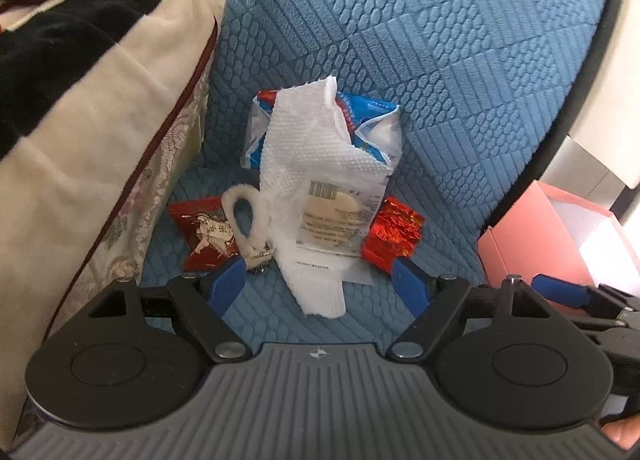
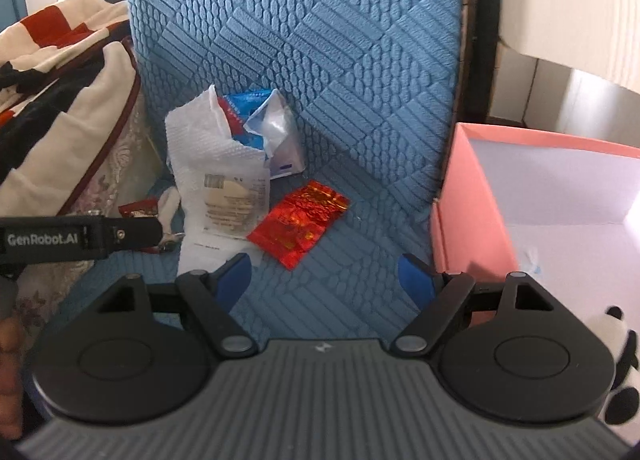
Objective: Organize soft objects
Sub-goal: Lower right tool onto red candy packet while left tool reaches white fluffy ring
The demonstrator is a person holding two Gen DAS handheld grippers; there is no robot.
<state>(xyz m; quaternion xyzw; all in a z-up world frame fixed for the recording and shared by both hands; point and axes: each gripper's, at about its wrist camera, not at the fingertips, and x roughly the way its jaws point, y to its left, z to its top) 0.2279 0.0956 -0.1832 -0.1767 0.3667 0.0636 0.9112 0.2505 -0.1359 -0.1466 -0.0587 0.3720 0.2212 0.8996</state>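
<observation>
A white paper towel [image 1: 304, 163] hangs out of a torn blue and white pack [image 1: 372, 127] on the blue quilted seat [image 1: 460, 59]. A clear labelled wrapper [image 1: 340, 219] lies on it. A red foil packet [image 1: 394, 232] lies to its right, a red printed packet [image 1: 204, 232] and a white fluffy loop [image 1: 244, 219] to its left. My left gripper [image 1: 320, 284] is open, just short of the towel. My right gripper [image 2: 324, 276] is open and empty, near the red foil packet [image 2: 300, 223]. The towel [image 2: 208, 163] and the left gripper's arm [image 2: 80, 238] show in the right wrist view.
A pink open box [image 2: 472, 195] with a white inside stands right of the seat; it also shows in the left wrist view [image 1: 552, 236]. A panda plush [image 2: 624, 360] sits at the right edge. A heap of blankets and a cushion [image 1: 100, 119] fills the left.
</observation>
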